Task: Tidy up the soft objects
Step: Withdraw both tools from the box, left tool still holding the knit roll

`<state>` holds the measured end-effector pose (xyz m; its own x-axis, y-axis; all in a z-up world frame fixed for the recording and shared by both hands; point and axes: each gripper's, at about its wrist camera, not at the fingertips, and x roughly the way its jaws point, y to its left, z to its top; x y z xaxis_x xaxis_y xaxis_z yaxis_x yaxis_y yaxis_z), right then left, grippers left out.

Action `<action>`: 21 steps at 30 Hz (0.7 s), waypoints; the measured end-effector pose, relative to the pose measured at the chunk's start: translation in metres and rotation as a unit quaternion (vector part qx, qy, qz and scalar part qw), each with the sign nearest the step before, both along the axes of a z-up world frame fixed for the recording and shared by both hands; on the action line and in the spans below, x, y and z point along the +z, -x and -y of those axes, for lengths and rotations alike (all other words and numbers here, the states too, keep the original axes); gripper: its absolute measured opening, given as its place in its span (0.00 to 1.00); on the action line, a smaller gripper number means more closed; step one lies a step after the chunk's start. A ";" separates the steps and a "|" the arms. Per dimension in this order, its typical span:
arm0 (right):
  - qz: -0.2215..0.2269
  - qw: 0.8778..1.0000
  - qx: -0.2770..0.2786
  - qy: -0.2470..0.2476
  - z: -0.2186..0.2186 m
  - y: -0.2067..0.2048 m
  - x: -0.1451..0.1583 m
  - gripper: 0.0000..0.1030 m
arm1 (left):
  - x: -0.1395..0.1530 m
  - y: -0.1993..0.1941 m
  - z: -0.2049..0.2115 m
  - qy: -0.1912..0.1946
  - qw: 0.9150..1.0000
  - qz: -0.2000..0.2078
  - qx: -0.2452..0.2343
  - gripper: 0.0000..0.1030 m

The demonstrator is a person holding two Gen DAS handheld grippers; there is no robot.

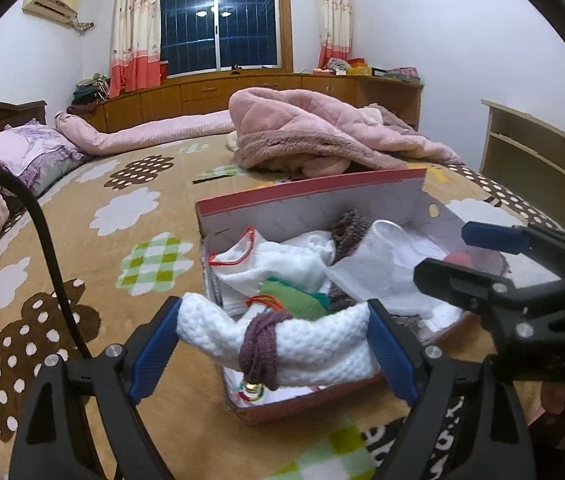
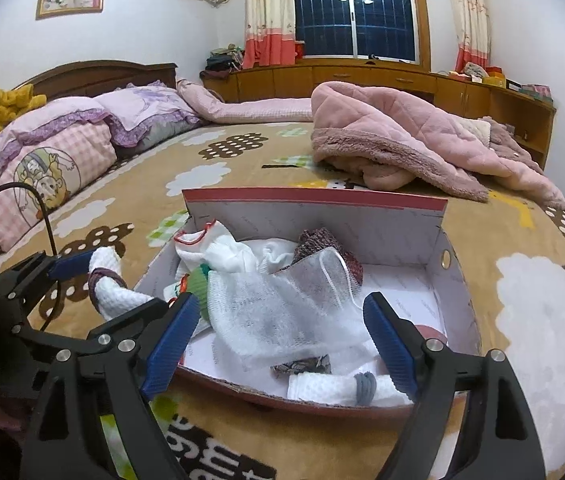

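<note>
One view only, my right, showed a second towel roll (image 2: pixel 342 390) in the box (image 2: pixel 452 280). My left gripper (image 1: pixel 274 344) held a tied towel (image 1: pixel 282 344); my right gripper (image 2: pixel 282 340) gaped, holding nothing, over the patterned bed (image 2: pixel 482 220).

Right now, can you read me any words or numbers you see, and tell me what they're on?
Nothing reads clearly.
Blanket: big white characters on a dark patch, cut off, unreadable.
Box inner wall: faint grey print, too small.
Air conditioner: a red mark, too small.
</note>
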<state>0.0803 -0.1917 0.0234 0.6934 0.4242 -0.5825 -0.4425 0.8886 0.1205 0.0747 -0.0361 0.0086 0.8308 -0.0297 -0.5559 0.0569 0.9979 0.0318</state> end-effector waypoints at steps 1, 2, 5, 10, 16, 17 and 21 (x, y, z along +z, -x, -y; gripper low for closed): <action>-0.001 1.000 -0.002 -0.001 0.001 0.001 0.000 0.84 | 0.000 0.002 0.002 0.000 1.000 0.001 -0.003 0.89; -0.002 1.000 -0.003 -0.001 0.002 0.001 -0.001 0.84 | -0.001 0.003 0.003 0.000 1.000 0.002 -0.004 0.89; -0.008 1.000 -0.004 0.002 0.001 0.002 -0.004 0.84 | -0.003 0.004 0.006 -0.003 1.000 0.000 -0.006 0.89; 0.000 1.000 -0.010 0.020 -0.003 0.006 -0.005 0.84 | -0.006 0.004 0.005 -0.005 1.000 -0.010 0.004 0.89; 0.008 1.000 -0.017 0.024 -0.002 0.010 -0.003 0.84 | -0.005 0.009 0.004 -0.013 1.000 -0.008 0.012 0.89; 0.009 0.999 -0.018 0.025 -0.001 0.011 -0.003 0.84 | -0.005 0.009 0.005 -0.015 1.000 -0.009 0.015 0.89; 0.006 1.000 -0.019 0.023 -0.002 0.014 -0.004 0.84 | -0.005 0.014 0.004 -0.018 1.000 -0.009 0.021 0.89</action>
